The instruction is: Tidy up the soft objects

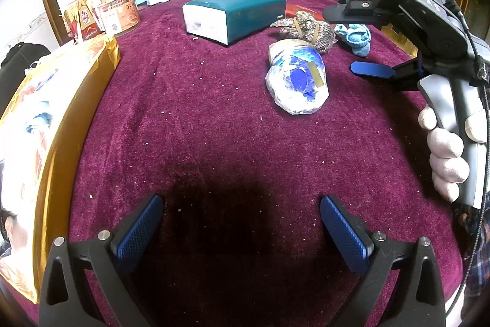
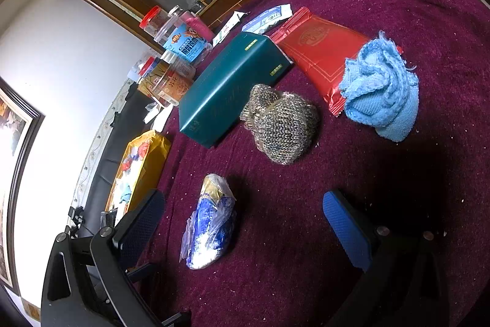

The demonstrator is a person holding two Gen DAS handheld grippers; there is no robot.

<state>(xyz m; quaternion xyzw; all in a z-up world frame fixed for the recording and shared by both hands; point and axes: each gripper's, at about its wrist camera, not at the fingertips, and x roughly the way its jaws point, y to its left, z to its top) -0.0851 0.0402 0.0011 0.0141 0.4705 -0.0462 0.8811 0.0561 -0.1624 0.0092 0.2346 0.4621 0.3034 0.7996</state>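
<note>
A clear plastic bag with blue and white soft contents (image 1: 296, 78) lies on the purple tablecloth, also in the right wrist view (image 2: 210, 221). Behind it lie a brown knitted item (image 1: 309, 29) (image 2: 283, 124) and a light blue knitted item (image 1: 355, 37) (image 2: 382, 91). My left gripper (image 1: 242, 232) is open and empty, low over the near table. My right gripper (image 2: 245, 229) is open and empty above the plastic bag; it also shows in the left wrist view (image 1: 367, 42), right of the bag.
A teal box (image 1: 237, 13) (image 2: 226, 91) sits mid-table, with a red packet (image 2: 318, 51) beside it. Jars and snack containers (image 1: 122, 8) stand at the back left. A yellow bag (image 1: 46, 118) (image 2: 141, 167) with soft items lies along the left edge.
</note>
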